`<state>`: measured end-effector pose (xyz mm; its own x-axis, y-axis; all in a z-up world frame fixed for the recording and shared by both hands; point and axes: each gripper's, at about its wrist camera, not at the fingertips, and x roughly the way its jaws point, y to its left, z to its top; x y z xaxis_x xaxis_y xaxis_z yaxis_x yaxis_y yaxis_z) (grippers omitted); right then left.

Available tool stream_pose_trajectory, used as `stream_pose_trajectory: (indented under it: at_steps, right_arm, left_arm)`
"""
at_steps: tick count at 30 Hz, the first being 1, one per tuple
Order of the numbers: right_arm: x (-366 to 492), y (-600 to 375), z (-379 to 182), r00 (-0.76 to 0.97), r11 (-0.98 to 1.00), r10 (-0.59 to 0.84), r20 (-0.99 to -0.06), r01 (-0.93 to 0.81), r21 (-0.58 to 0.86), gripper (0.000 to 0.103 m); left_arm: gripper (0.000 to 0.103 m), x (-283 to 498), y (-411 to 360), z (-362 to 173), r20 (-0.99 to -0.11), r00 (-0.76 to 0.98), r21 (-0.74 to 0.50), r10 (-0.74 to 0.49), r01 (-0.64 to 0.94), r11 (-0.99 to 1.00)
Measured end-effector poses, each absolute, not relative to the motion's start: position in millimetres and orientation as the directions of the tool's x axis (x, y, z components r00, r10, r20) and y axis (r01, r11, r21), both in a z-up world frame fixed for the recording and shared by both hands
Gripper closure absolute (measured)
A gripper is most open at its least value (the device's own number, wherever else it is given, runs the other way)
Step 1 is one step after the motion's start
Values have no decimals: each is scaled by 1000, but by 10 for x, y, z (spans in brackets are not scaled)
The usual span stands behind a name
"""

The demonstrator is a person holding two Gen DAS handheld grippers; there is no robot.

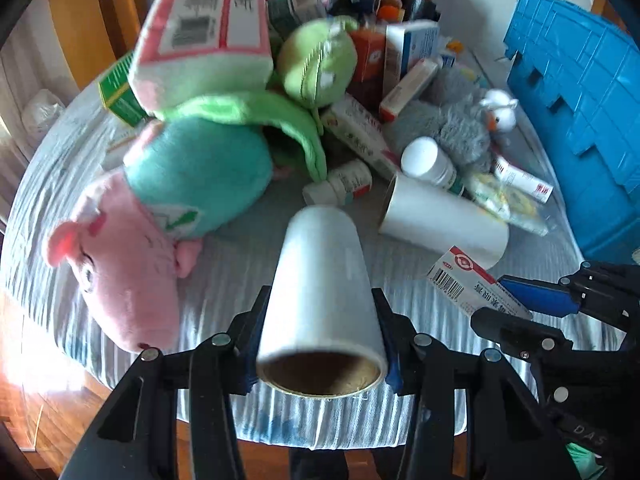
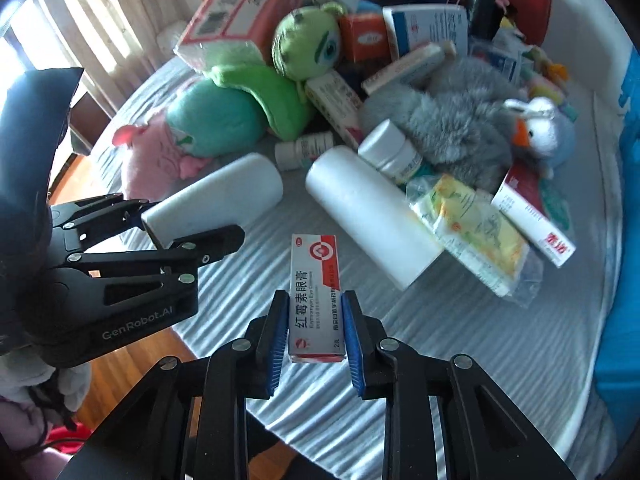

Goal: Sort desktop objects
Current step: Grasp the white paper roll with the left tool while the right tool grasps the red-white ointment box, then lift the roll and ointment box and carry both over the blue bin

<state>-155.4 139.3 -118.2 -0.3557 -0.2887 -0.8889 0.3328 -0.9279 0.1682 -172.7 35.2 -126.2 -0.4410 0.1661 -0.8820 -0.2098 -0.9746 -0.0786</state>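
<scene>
left tongs (image 1: 320, 336): clamped on a white roll (image 1: 320, 288) (cardboard core facing the camera) | right tongs (image 1: 516, 300): at right edge, gripping a red-and-white box (image 1: 468, 280) | counter (image 1: 224, 280): striped cloth, pink pig plush (image 1: 132, 248), second white roll (image 1: 440, 220), blue crate (image 1: 580, 100)

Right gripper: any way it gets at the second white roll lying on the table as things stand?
Probably not yet. The right gripper is shut on the ointment box, so it has no free jaws. The path itself looks free: the white roll lies just ahead on the tablecloth, its near side uncovered.
</scene>
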Motion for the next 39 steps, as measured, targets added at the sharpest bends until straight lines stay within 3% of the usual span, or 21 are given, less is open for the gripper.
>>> stream_pose_trajectory:
  at_steps: [13,22,32,35,39]
  right_arm:
    - [-1631,1522,-331,-631,-972,-187,-753,229,50,77]
    - [-1460,1902,544,-811,-998,10,-584,26,-54,77]
    - [-766,3077,1385,-873,-962,271,-406,-254,-96,77]
    - [-613,3589,1496,-848,-940,341,-406,-321,-118,77]
    - [-575,4339,1474,-792,-914,400,-461,-378,-145,77]
  left_arm:
    - [57,-2010,86,-343,-710,-656,-50,255,-315,-948]
    - [57,-1906,375,441,-562,-729,-31,392,-455,-890]
    - [57,-1652,1608,1259,-411,-735,20,540,-600,-800]
    - [57,-1539,2178,1413,-390,-723,28,570,-628,-777]
    - [57,-1449,3061,1484,-434,-681,43,590,-670,-741]
